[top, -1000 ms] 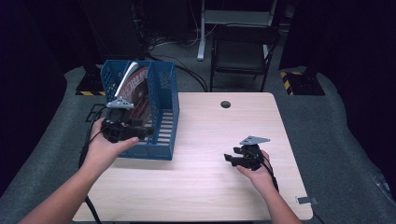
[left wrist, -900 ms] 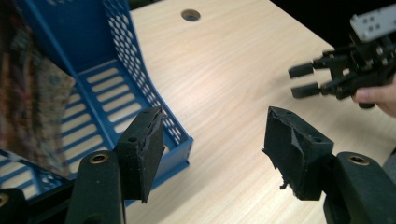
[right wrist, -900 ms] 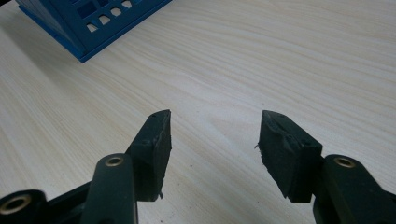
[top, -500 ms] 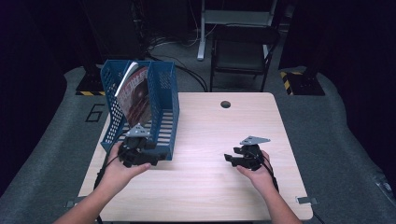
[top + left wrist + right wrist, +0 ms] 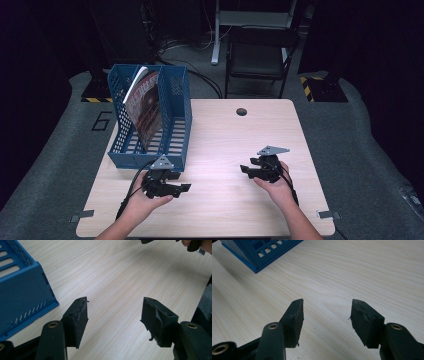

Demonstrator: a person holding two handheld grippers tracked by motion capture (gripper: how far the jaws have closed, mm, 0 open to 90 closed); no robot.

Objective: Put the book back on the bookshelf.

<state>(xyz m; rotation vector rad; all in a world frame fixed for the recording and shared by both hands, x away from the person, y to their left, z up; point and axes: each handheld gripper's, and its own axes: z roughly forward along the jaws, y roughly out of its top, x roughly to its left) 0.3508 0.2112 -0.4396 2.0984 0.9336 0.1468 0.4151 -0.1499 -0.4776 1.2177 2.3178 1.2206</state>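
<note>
A blue slotted file rack (image 5: 172, 107) stands at the table's back left with a magazine (image 5: 145, 102) upright inside it. My left gripper (image 5: 185, 188) rests low on the table just in front of the rack, jaws open and empty; the left gripper view has the rack's corner (image 5: 25, 295) at its left and bare wood between the jaws of the left gripper (image 5: 113, 315). My right gripper (image 5: 244, 168) lies at the front right, pointing left, open with nothing in it. Wood grain lies between the jaws of the right gripper (image 5: 327, 311), with the rack's base (image 5: 262, 252) far off.
The light wooden table (image 5: 225, 140) has a dark round cable hole (image 5: 242, 111) near its back edge. A dark chair (image 5: 260, 55) stands behind the table on grey floor. The other hand's gripper (image 5: 172, 242) shows at the top of the left gripper view.
My left hand has come down and toward the front from beside the rack's upper front edge and now rests on the table before it. The right hand has stayed put.
</note>
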